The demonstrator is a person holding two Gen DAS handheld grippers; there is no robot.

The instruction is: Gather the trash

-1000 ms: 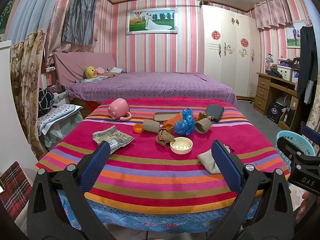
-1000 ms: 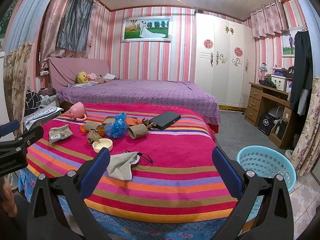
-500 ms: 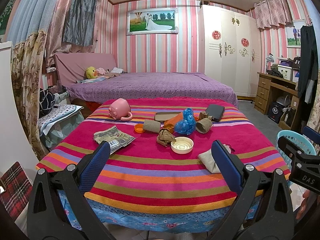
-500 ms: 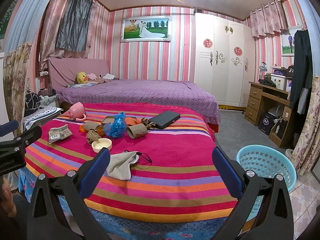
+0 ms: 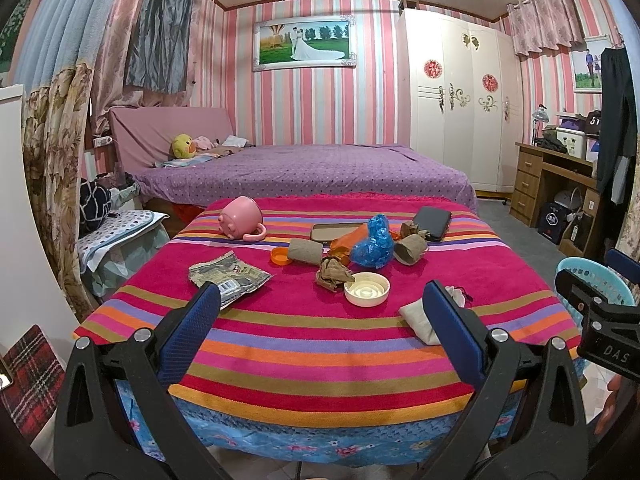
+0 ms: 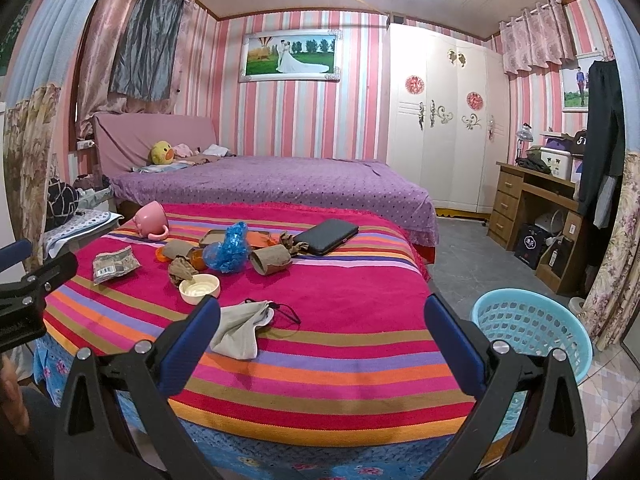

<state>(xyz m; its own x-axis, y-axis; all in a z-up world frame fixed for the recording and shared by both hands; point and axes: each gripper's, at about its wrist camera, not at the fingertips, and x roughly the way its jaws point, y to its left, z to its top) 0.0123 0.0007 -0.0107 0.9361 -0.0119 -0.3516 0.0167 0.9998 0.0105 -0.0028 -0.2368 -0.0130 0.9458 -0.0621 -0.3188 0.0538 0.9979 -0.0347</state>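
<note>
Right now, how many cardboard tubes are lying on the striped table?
2. One cardboard tube lies beside the orange lid, left of the blue plastic bag. The other tube lies right of the bag, near the black case. More could be hidden behind the pile.

The tablecloth [image 5: 320,344] is striped in magenta, orange, purple and olive, with a blue flowered edge. On it lie a pink mug [image 5: 241,218], a crumpled blue bag [image 5: 372,246], a white lid [image 5: 367,289] and brown cardboard tubes [image 6: 270,261]. The basket [image 6: 532,330] at the right is light blue.
</note>
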